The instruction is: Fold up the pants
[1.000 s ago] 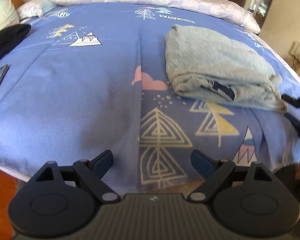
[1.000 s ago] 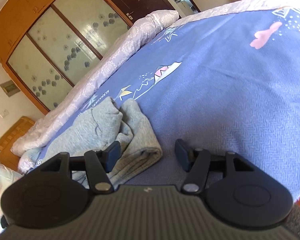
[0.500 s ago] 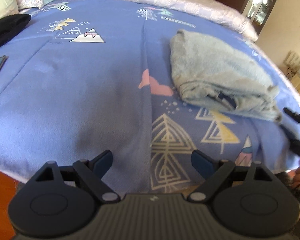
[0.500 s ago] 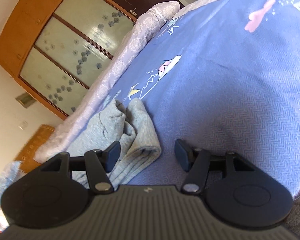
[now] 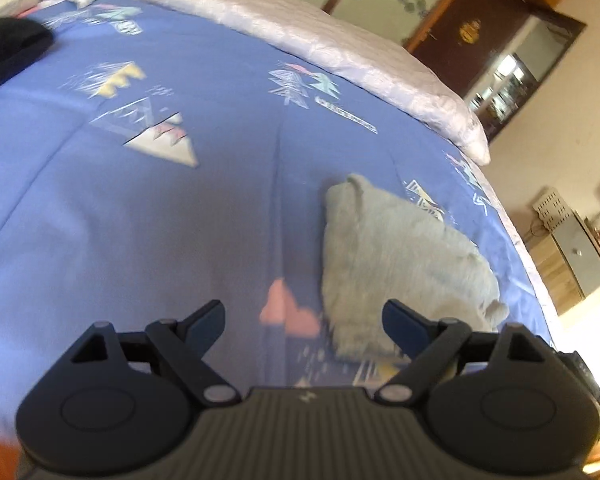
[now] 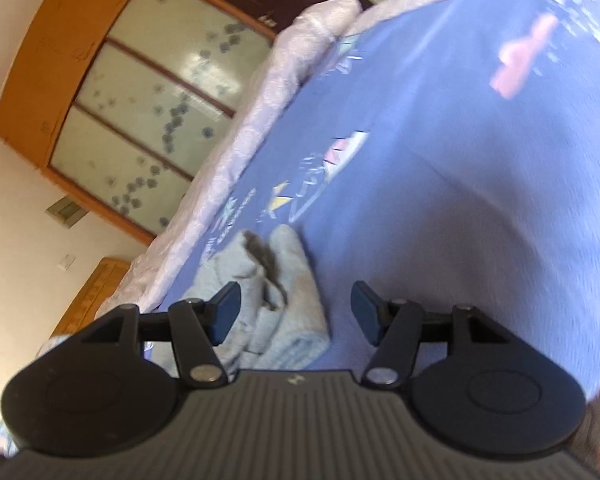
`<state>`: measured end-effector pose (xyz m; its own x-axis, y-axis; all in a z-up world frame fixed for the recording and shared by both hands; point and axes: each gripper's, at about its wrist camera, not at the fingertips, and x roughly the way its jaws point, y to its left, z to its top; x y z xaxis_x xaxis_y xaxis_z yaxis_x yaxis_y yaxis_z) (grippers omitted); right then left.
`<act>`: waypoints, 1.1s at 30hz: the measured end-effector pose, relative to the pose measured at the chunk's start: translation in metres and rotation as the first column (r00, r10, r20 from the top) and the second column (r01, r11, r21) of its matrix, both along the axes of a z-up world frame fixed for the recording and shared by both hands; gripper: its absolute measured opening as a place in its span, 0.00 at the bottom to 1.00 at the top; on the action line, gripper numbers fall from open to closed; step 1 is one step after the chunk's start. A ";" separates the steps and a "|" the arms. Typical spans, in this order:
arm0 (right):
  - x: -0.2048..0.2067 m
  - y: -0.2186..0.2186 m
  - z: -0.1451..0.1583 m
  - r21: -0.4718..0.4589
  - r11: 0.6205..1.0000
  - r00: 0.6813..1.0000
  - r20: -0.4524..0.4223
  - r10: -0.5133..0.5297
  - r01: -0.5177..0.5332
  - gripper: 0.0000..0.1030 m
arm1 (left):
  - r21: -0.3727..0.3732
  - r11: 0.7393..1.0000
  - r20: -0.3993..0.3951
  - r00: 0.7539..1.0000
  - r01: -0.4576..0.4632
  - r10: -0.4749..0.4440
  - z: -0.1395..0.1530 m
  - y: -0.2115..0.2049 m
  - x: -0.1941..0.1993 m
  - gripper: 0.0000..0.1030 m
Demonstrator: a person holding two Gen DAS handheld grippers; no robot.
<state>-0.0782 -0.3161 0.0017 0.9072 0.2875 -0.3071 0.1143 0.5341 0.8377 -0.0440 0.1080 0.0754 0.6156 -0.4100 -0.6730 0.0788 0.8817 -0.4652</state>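
The grey pants (image 5: 396, 264) lie folded in a compact bundle on the blue patterned bedsheet (image 5: 140, 220), right of the sheet's centre crease. My left gripper (image 5: 303, 322) is open and empty, held above the sheet just in front of the bundle's near left corner. In the right wrist view the same bundle (image 6: 288, 300) lies between and beyond my fingers. My right gripper (image 6: 296, 312) is open and empty at the bundle's end. Both views are blurred by motion.
A white quilt (image 5: 340, 44) runs along the far side of the bed. A black garment (image 5: 8, 48) lies at the far left. A wooden wardrobe with glass panels (image 6: 140, 100) and a dark door (image 5: 472, 36) stand behind. A cabinet (image 5: 576, 256) stands at the right.
Both grippers have tilted upward and swung, so the bundle sits lower in each view. The pants have not moved. Both grippers stay open.
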 end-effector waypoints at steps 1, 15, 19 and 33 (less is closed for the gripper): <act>0.001 0.000 0.002 -0.010 1.000 1.000 0.007 0.018 -0.018 0.62 | 0.005 1.000 -0.006 1.000 0.020 -0.020 -0.001 -0.005 0.010 0.86; 0.071 0.014 0.012 -0.135 0.969 0.978 -0.054 0.201 -0.206 0.84 | 0.053 0.989 -0.085 0.987 0.141 -0.137 -0.047 -0.074 0.092 0.90; 0.091 0.022 -0.001 -0.142 0.953 0.961 -0.105 0.255 -0.269 0.85 | 0.028 0.990 -0.108 0.985 0.138 -0.134 -0.062 -0.081 0.099 0.91; 0.099 0.042 -0.005 -0.128 0.941 0.949 -0.091 0.303 -0.312 0.74 | 0.026 0.974 -0.093 0.970 0.227 -0.224 -0.069 -0.104 0.102 0.73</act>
<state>0.0210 -0.2737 -0.0028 0.7565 0.4990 -0.4226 -0.0193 0.6630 0.7484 0.0577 0.0036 0.0066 0.4474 -0.5053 -0.7379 0.2371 0.8626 -0.4470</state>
